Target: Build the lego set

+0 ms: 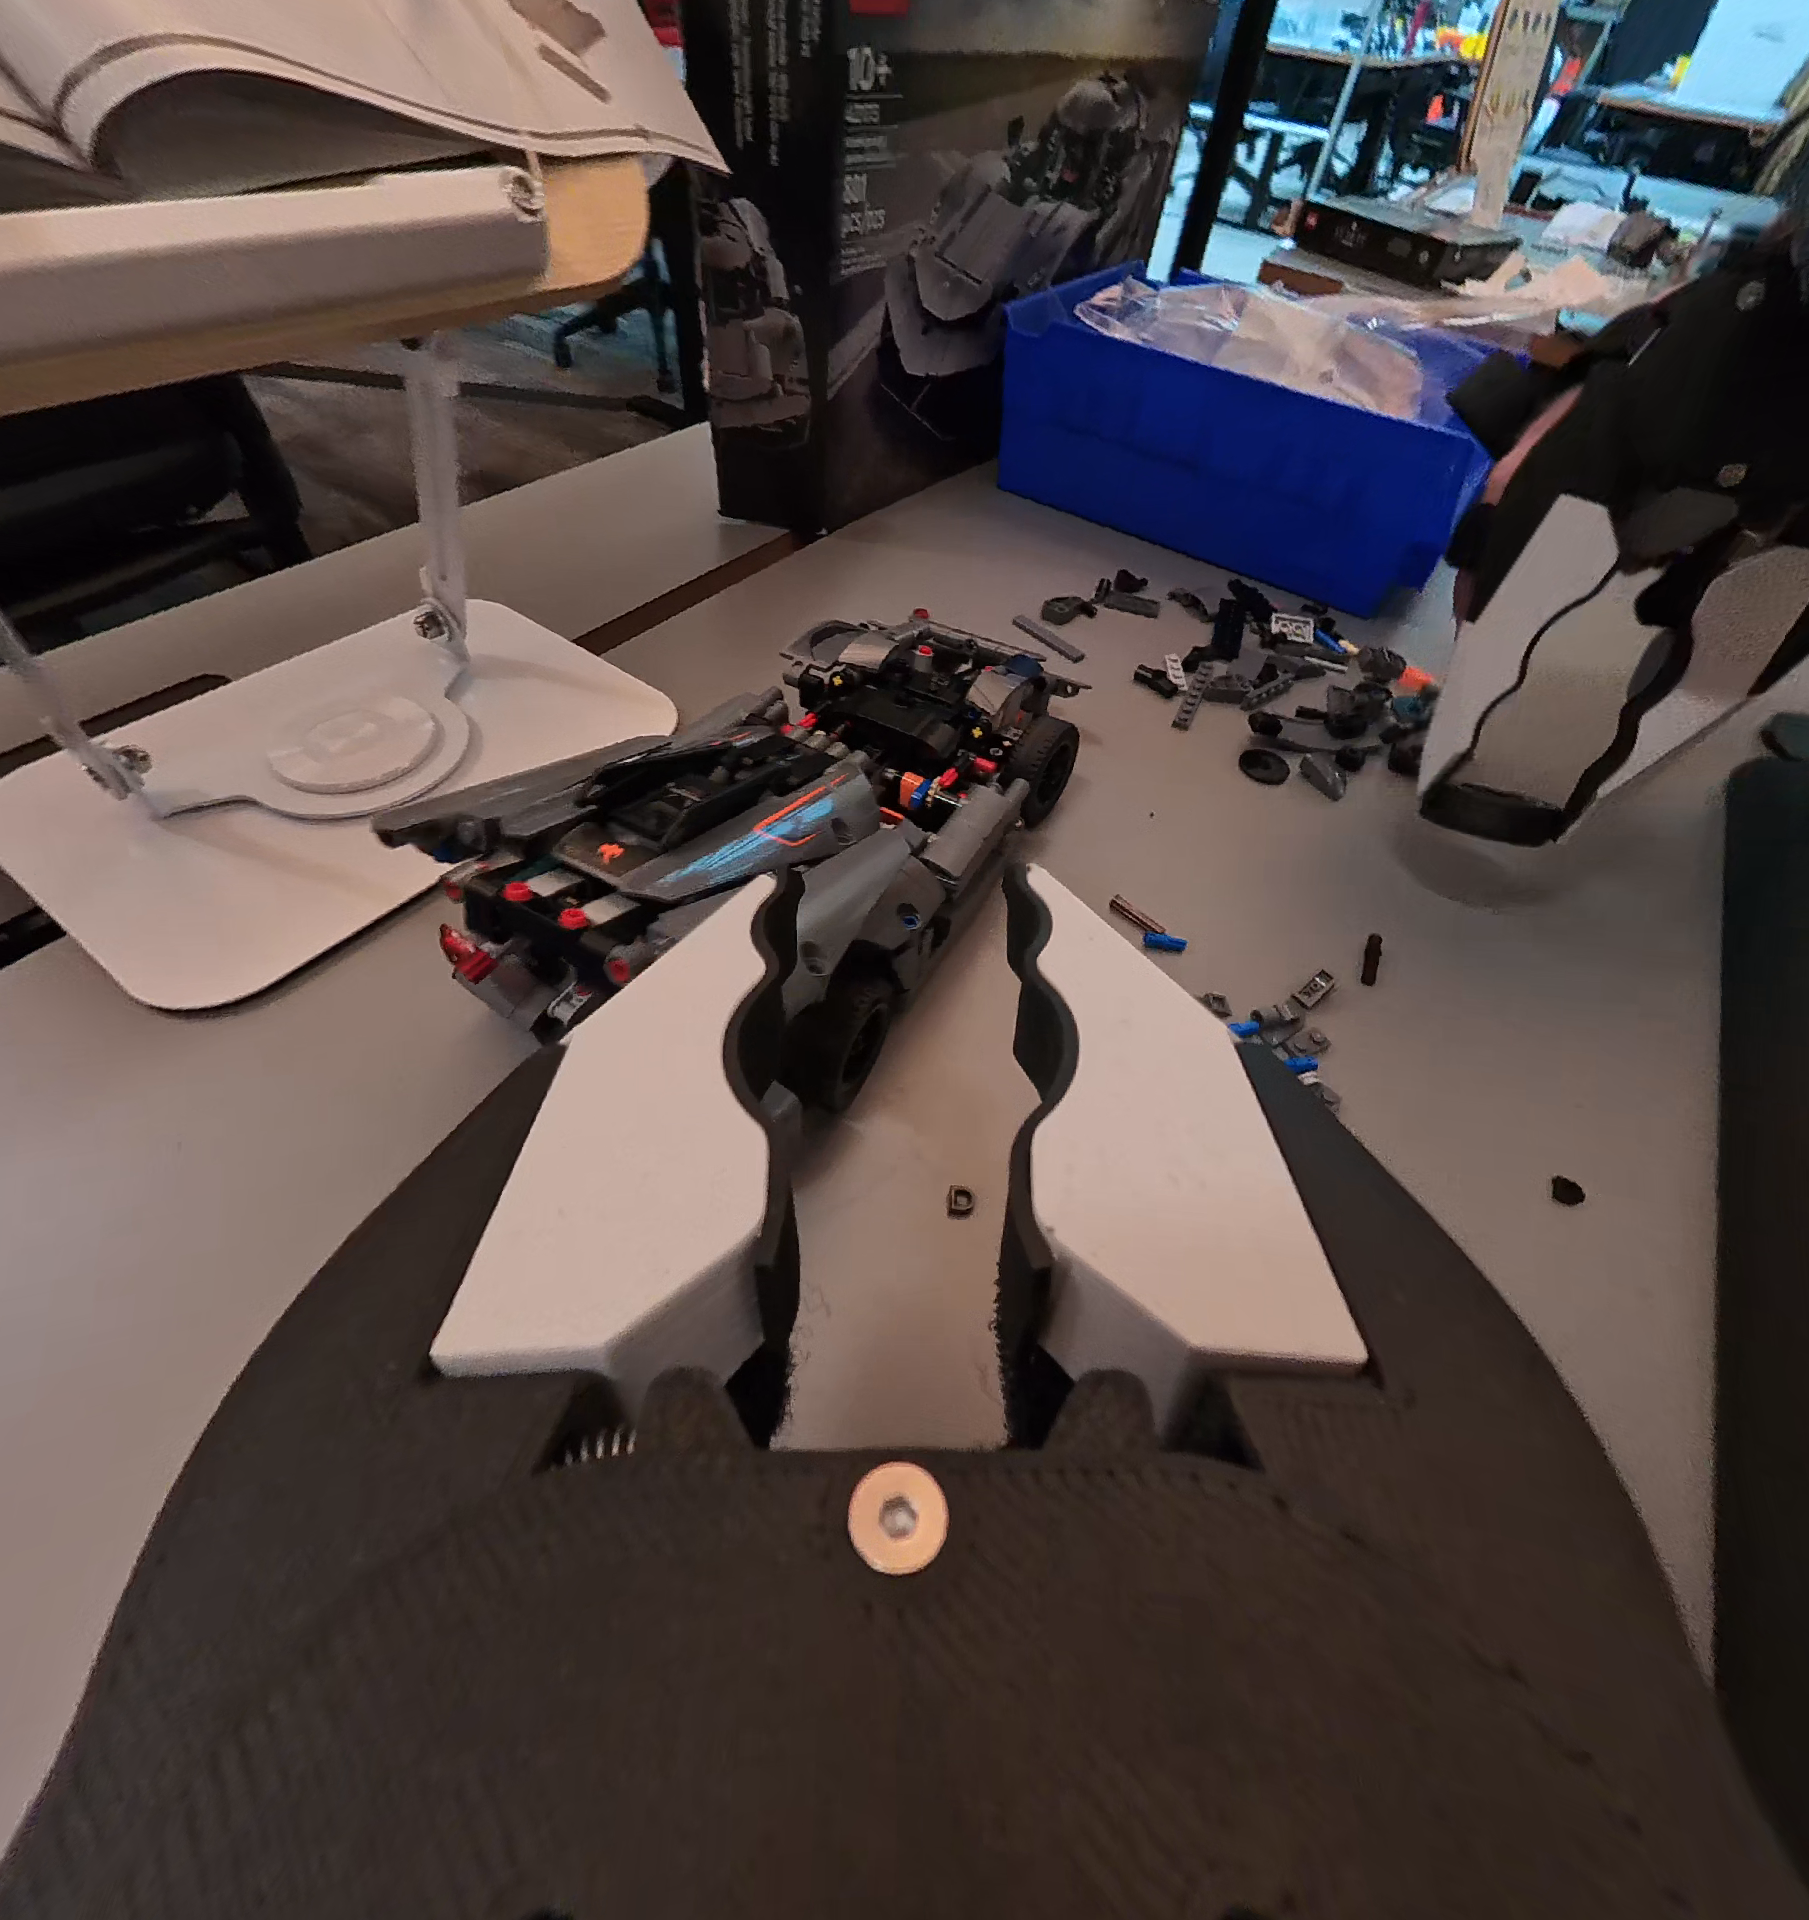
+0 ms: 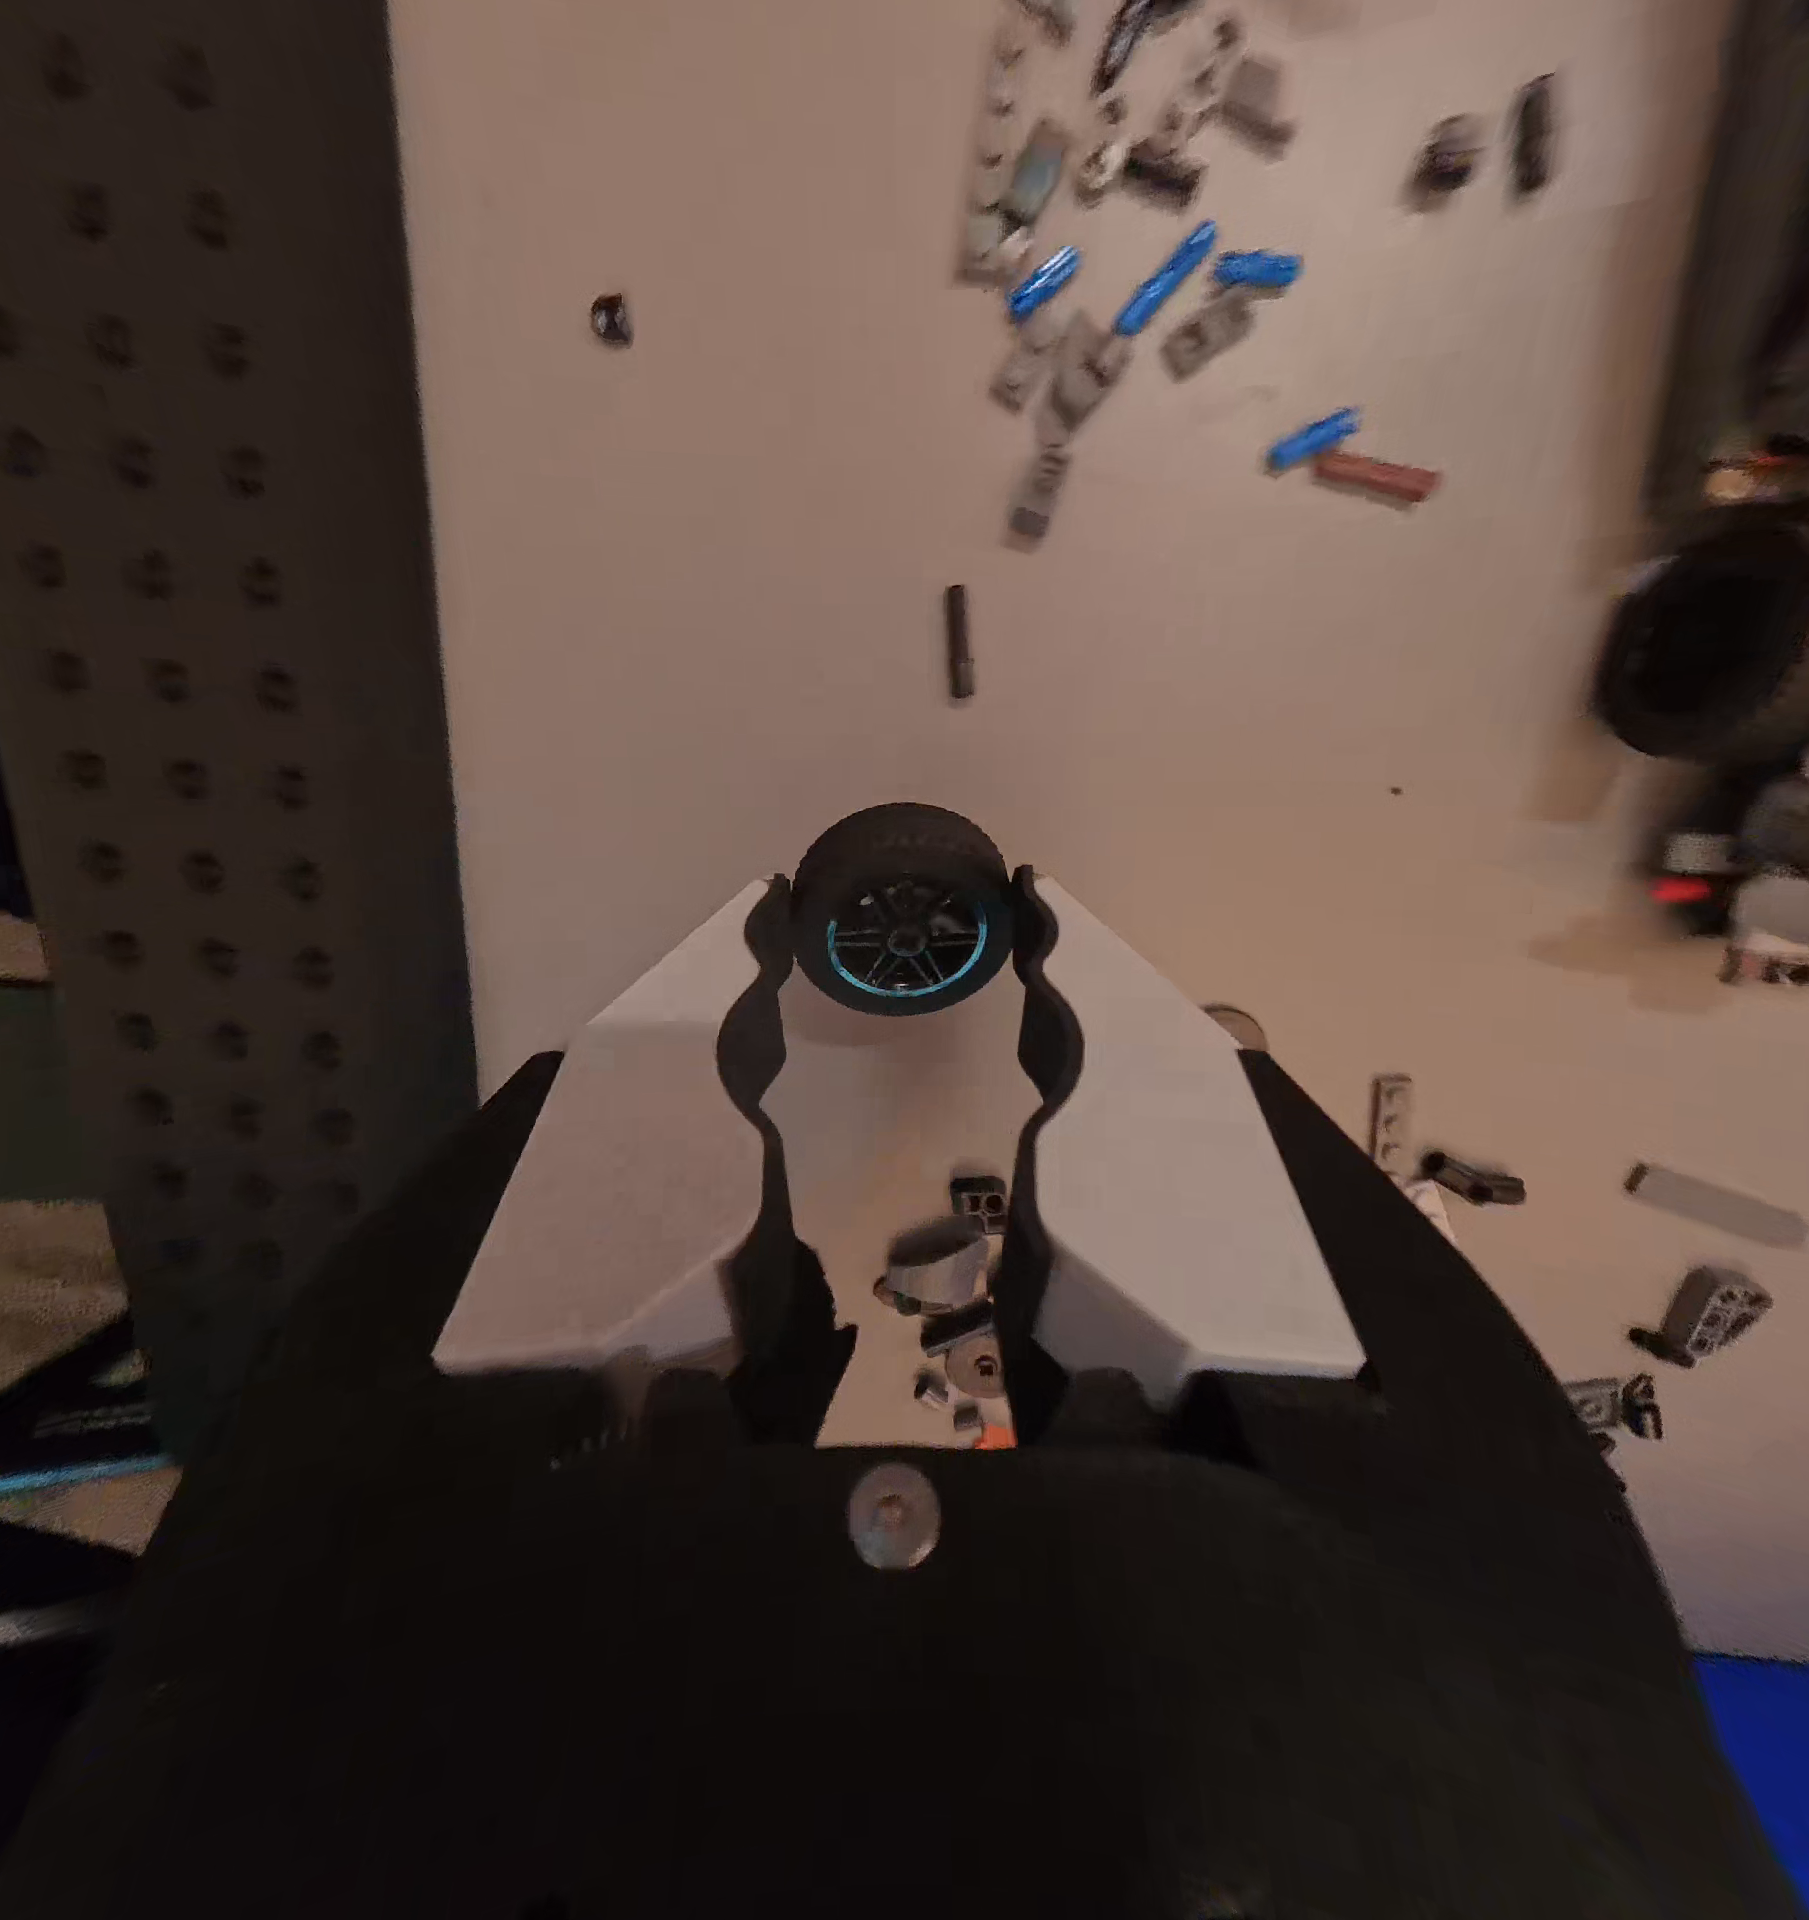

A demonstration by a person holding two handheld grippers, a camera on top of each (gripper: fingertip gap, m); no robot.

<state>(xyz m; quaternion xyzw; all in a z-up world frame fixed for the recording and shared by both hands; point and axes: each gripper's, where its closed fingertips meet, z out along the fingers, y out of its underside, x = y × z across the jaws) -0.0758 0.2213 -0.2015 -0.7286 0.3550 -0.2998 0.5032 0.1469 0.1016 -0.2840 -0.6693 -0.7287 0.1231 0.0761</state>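
We are holding a small black wheel (image 2: pixel 902 925) with a blue ring between the tips of our right gripper (image 2: pixel 902 883). The jaws are pinching the tyre on both sides, and the wheel is hanging above the grey table (image 2: pixel 723 520), not touching it.

We are thinking the next job is to push this wheel onto the lego car (image 1: pixel 775 821). To do that well, we are keeping the squeeze firm, because the tyre is round and rubbery and could pop out. We are also wanting the hole in the middle of the wheel to line up straight with the car's axle before we push. We cannot see that axle from here.

Our left gripper (image 1: pixel 905 904) is empty, with its jaws a middling way apart. It is hanging just over the back of the car, above a rear wheel, and it is not touching the car. It could hold the car steady while we push.

The car is sitting near the middle of the table, beside the white stand (image 1: pixel 256 831). In the right wrist view it is a blur at the right edge, well apart from the wheel. The loose pieces (image 1: pixel 1295 686) are lying between the car and the blue bin (image 1: pixel 1222 468) at the far edge.
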